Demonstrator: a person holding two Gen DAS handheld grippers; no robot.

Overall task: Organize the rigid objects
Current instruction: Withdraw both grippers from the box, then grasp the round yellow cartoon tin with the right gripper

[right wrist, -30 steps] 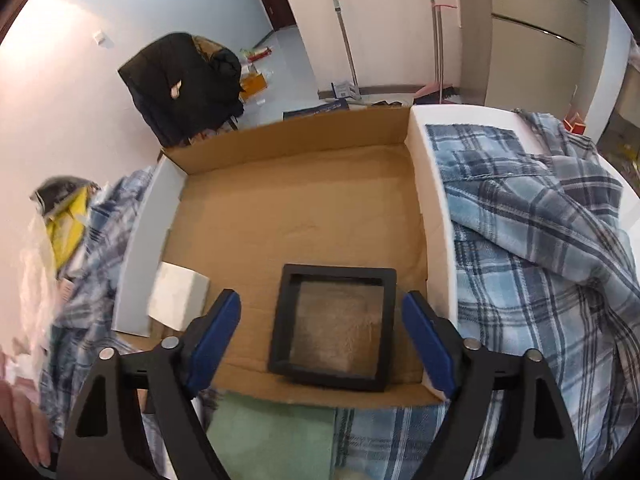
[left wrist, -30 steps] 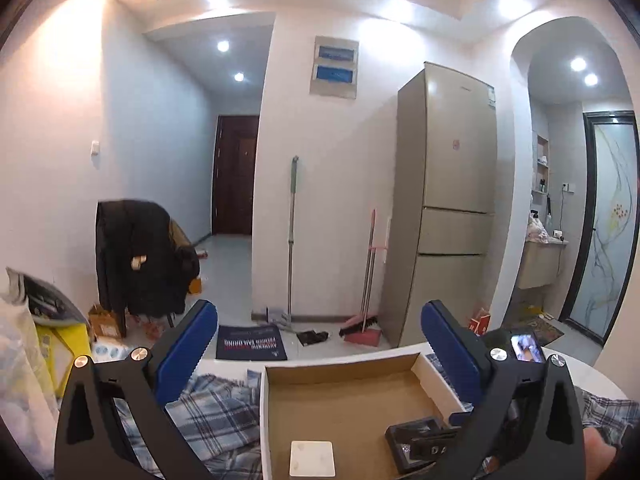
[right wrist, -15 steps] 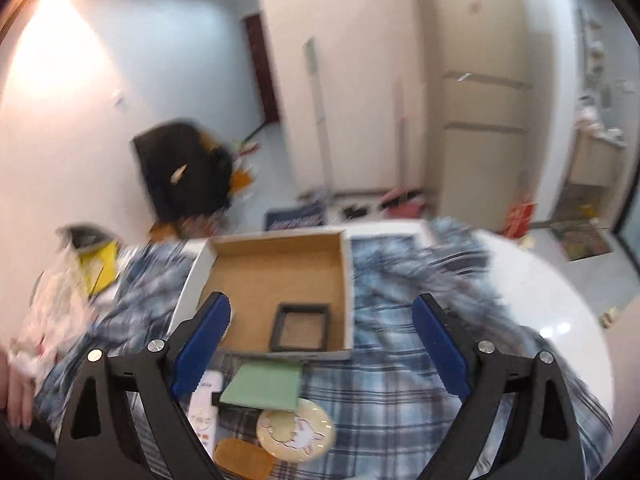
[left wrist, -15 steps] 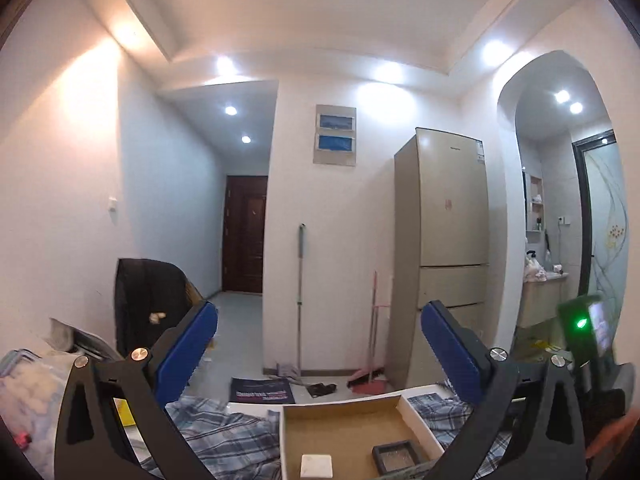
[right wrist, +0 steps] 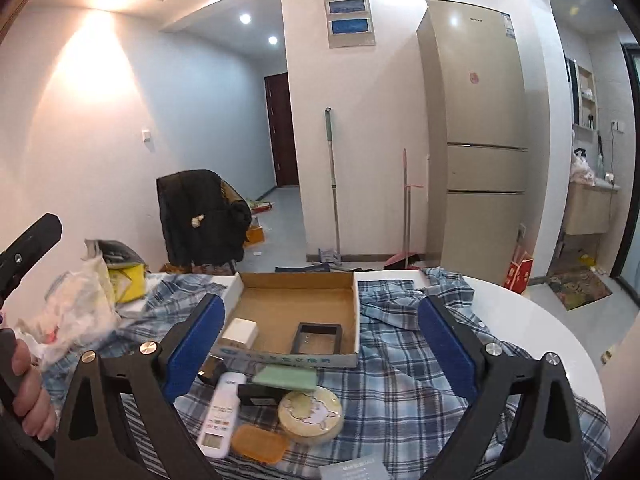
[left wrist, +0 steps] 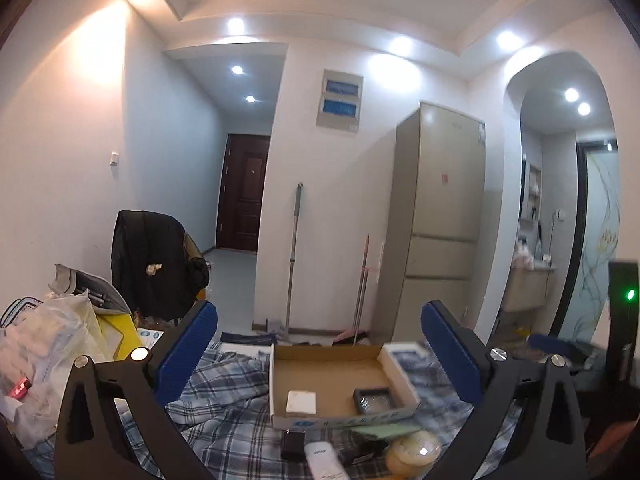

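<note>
An open cardboard box (right wrist: 288, 358) lies on a plaid cloth. It holds a black square frame (right wrist: 318, 338) and a small white box (right wrist: 240, 332). In front of it lie a green pad (right wrist: 286, 376), a round tin (right wrist: 310, 412), a white remote (right wrist: 222, 416), an orange piece (right wrist: 260, 444) and a black block (right wrist: 256, 394). My right gripper (right wrist: 320, 320) hangs above and short of the box, its jaws opening with nothing between them. My left gripper (left wrist: 319, 316) is open and empty, well back from the box (left wrist: 340, 420), frame (left wrist: 374, 398) and white box (left wrist: 301, 402).
The plaid cloth (right wrist: 400, 380) covers a round white table (right wrist: 540, 332). Plastic bags (right wrist: 80, 304) are piled at the left, where a hand (right wrist: 28, 392) holds the other gripper. Behind stand a chair with a black jacket (right wrist: 200, 216), a mop (right wrist: 332, 184) and a fridge (right wrist: 476, 140).
Both grippers have pulled back and up from the box, so the whole table shows. The right jaws, which flanked the black frame, stand wider; the frame stays in the box.
</note>
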